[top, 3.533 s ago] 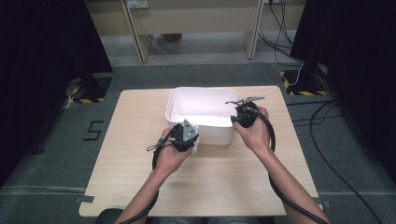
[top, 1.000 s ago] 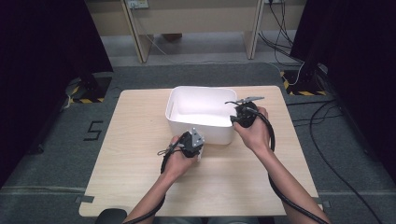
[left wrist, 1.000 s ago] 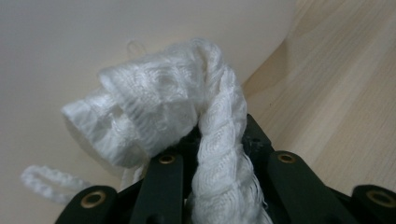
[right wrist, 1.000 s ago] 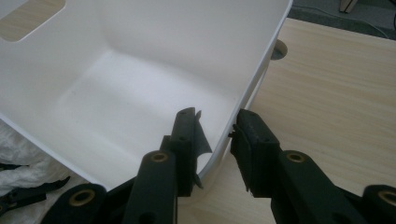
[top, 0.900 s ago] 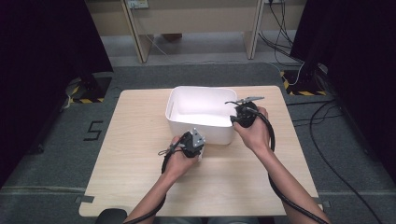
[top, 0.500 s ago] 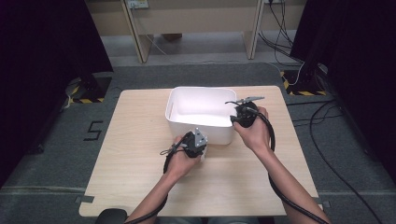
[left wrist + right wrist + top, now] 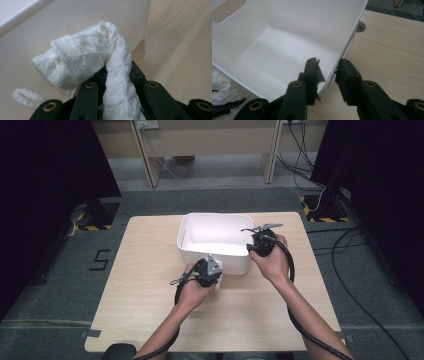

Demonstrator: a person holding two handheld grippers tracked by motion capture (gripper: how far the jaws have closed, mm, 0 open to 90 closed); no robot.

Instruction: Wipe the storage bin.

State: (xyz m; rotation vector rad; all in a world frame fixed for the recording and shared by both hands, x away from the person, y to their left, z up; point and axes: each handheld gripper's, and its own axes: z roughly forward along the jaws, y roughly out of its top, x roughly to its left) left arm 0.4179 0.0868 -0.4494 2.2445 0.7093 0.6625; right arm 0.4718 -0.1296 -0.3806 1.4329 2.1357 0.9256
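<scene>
Now | left tongs point(image 7: 113, 82) clamp cloth point(image 7: 82, 65) | right tongs point(image 7: 327, 75) pinch bin point(image 7: 352, 35) rim

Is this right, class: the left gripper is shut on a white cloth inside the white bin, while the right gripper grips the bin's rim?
One detail is wrong. The left gripper is shut on the white cloth outside the white bin, beside its near wall, as the high view shows. The right gripper does grip the rim.

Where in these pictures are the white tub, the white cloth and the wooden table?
white tub point(image 7: 235, 222): high view, far rim.
white cloth point(image 7: 82, 60): left gripper view, bunched middle.
wooden table point(image 7: 145, 270): high view, bare top, left part.
</scene>
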